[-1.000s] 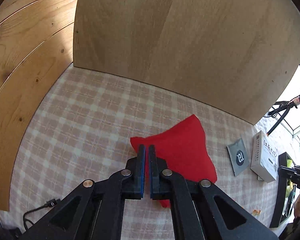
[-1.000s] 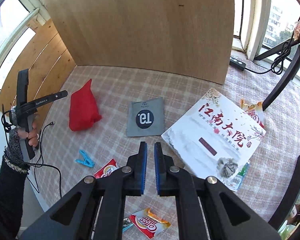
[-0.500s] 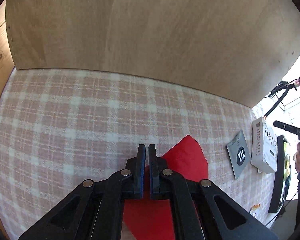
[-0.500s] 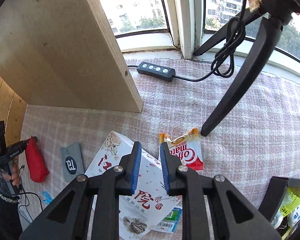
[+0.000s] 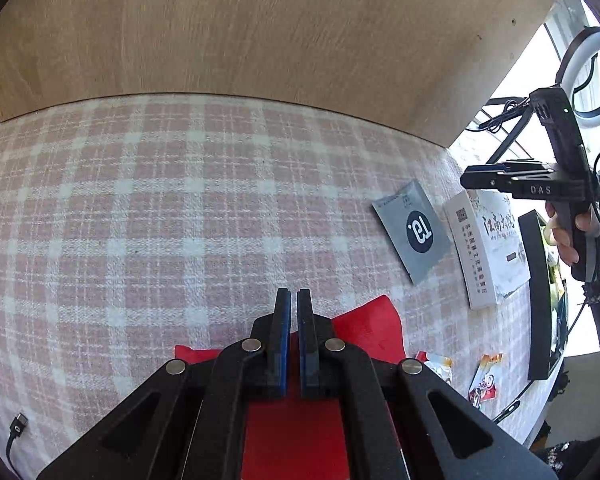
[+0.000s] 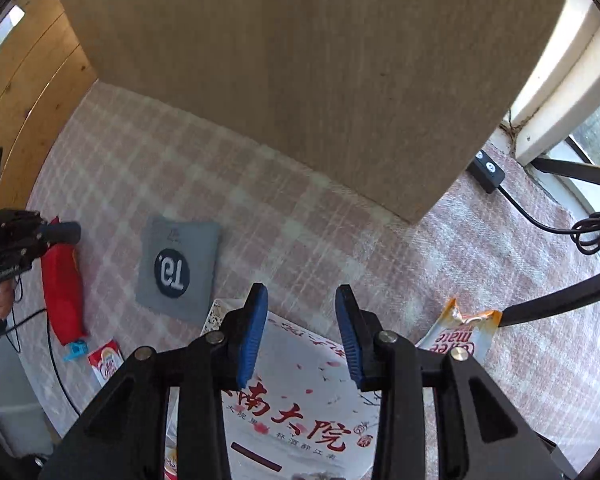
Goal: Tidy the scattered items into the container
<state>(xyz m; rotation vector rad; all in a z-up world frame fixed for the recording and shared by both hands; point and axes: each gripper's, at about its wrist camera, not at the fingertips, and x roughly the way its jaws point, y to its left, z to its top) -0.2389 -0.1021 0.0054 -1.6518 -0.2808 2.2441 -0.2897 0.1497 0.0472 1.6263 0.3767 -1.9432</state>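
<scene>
The right gripper [image 6: 301, 312], nearly shut half a second ago, now stands with its blue pads spread wide over the far edge of the white box [image 6: 296, 396], which suggests a grasp on that box is being set up as the next item to tidy. The left gripper [image 5: 293, 320] has its pads all but together with only a thin slit between, hovering over the red pouch [image 5: 370, 330] without pinching it, as far as the left wrist view shows. In the right wrist view the red pouch [image 6: 62, 288] lies at 9 o'clock, its long axis running from 11 to 5 o'clock. The grey sachet [image 6: 178, 266] sits just beside the box's 10 o'clock corner. The black container [image 5: 538, 296] stands at 3 o'clock in the left wrist view, beyond the box.
</scene>
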